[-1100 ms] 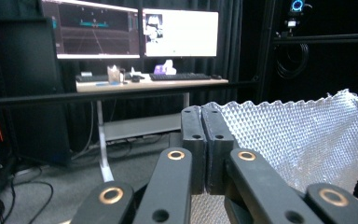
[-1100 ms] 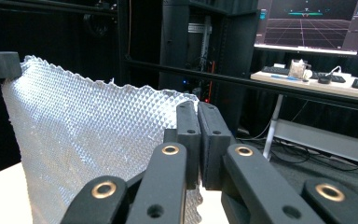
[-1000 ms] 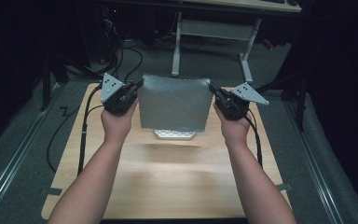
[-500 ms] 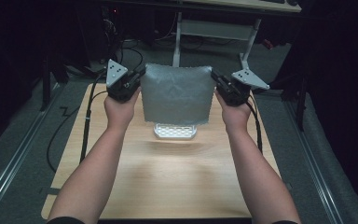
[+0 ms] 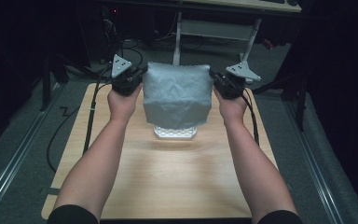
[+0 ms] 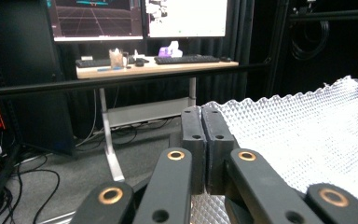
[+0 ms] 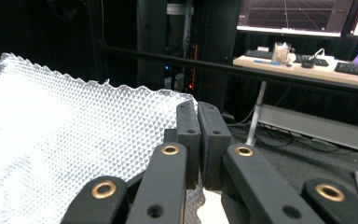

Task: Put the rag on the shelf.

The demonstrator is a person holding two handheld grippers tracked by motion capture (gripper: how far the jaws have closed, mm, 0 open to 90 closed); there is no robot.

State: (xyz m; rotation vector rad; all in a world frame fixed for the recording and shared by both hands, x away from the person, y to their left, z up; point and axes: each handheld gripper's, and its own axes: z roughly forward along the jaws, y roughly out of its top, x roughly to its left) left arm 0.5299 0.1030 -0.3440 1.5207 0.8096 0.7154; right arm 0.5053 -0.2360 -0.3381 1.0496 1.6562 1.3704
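Up above the counter (image 5: 168, 186), the left gripper (image 5: 137, 79) and right gripper (image 5: 216, 80) hold a cloth (image 5: 177, 95). Each gripper's fingers are clamped on a top corner.

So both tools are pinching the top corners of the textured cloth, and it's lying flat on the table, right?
Not flat. In the high view the left tool and right tool hold the textured cloth lifted, hanging with only its lower edge down at the table. Both tools do pinch its top corners.
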